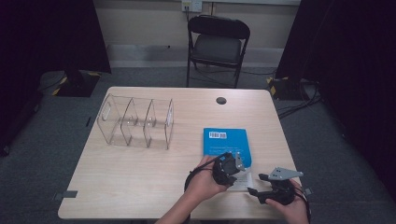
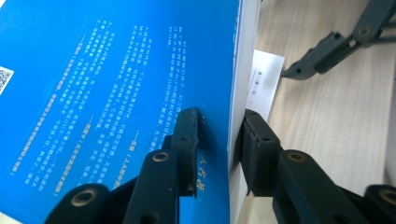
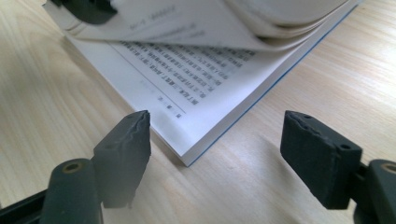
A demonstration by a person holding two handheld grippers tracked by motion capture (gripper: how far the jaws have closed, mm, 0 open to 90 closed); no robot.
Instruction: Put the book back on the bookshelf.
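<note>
We see the blue paperback (image 1: 226,140) right of centre on the desk (image 1: 140,186), light and floppy; left claw (image 2: 219,140) clenched on its cover edge, right claw (image 3: 217,154) released beside the corner.

I see a glossy blue paperback book (image 2: 116,93) with matt white paper pages on the smooth pale wood-grain surface (image 3: 289,177), beside matt black plastic tongs (image 3: 215,154).
</note>
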